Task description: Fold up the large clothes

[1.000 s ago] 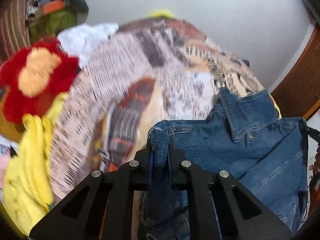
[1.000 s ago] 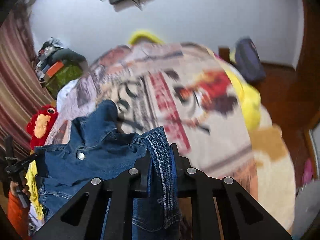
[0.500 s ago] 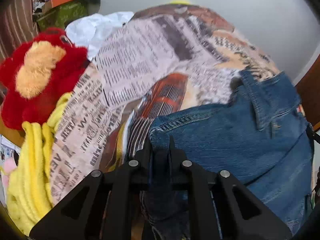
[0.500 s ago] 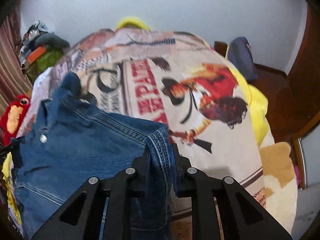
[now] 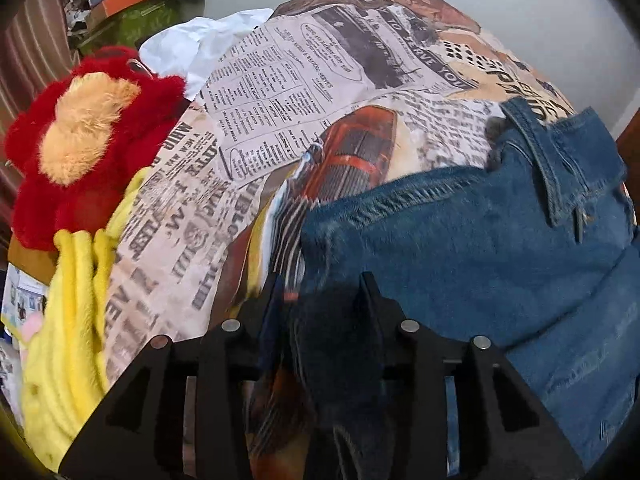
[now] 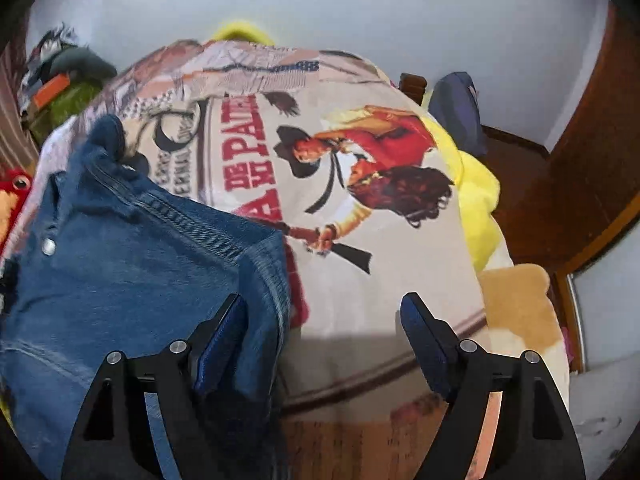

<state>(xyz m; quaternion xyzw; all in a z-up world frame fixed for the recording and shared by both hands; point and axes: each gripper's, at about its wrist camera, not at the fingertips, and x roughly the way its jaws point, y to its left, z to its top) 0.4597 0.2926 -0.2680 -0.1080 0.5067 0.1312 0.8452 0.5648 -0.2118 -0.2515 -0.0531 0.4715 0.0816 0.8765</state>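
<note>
A blue denim jacket lies on a bed covered by a newspaper-print sheet. Its collar points toward the far side. In the left wrist view my left gripper has its jaws partly spread, with the jacket's near corner still between them. In the right wrist view the jacket fills the lower left. My right gripper is wide open; the denim edge hangs against its left finger, and the right finger is free over the sheet.
A red plush toy and a yellow blanket lie at the bed's left edge. White cloth and a green bag sit behind. A yellow pillow, dark backpack and wooden floor are on the right.
Both grippers carried the jacket down onto the bed. The right gripper has opened wide and let go of the denim. The left gripper's jaws have spread apart.
</note>
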